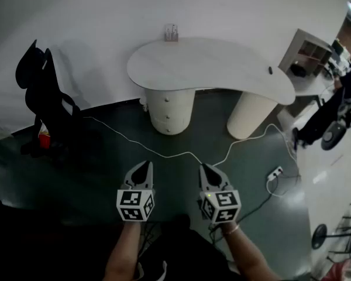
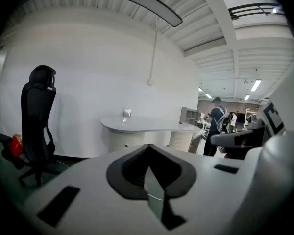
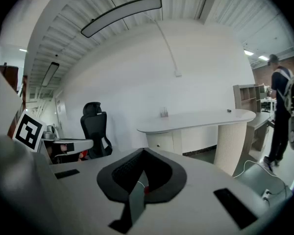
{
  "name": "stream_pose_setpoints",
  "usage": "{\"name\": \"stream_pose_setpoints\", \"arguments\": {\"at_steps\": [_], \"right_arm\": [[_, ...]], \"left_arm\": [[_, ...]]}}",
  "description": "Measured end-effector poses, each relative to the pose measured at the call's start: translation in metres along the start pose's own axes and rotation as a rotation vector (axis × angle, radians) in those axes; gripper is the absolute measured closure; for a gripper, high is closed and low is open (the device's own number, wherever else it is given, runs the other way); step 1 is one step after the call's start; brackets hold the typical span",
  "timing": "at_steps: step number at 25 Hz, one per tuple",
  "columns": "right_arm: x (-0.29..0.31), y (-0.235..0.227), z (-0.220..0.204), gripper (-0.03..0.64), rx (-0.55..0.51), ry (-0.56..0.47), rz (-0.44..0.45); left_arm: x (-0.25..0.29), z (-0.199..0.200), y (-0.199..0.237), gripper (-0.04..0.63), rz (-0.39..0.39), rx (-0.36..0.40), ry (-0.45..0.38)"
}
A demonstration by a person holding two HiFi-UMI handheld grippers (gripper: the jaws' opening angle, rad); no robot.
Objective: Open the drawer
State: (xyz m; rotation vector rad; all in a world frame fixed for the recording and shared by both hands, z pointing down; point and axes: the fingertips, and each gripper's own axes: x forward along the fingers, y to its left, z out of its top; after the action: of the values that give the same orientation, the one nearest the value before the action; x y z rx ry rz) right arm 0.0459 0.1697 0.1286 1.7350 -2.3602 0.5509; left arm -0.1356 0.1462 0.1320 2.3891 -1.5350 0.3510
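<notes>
A black office chair stands at upper left, against the wall. Dark floor lies open beyond, crossed by a white cable. At lower centre the left gripper and the right gripper hover side by side, jaws pressed together on nothing. The drawer is closed in a rounded pedestal under the curved white desk at upper centre, well apart from both. A power strip lies at right.

No word, number or brand name can be read anywhere. The only printed signs are black-and-white square code markers: blocky patterns without letters. They sit on the white cube at the rear of the left gripper and on the matching white cube behind the right gripper. Any print on the small pale stand, well ahead of both tools, is too small to tell.
</notes>
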Motion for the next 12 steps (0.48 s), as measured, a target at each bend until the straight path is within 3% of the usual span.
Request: {"name": "stream_pose_setpoints", "arguments": {"at_steps": [12], "right_arm": [[0.010,-0.024,0.009,0.614,0.009,-0.030,0.028]], "left_arm": [[0.030,0.007,-0.008,0.592,0.007,0.001,0.002]]}}
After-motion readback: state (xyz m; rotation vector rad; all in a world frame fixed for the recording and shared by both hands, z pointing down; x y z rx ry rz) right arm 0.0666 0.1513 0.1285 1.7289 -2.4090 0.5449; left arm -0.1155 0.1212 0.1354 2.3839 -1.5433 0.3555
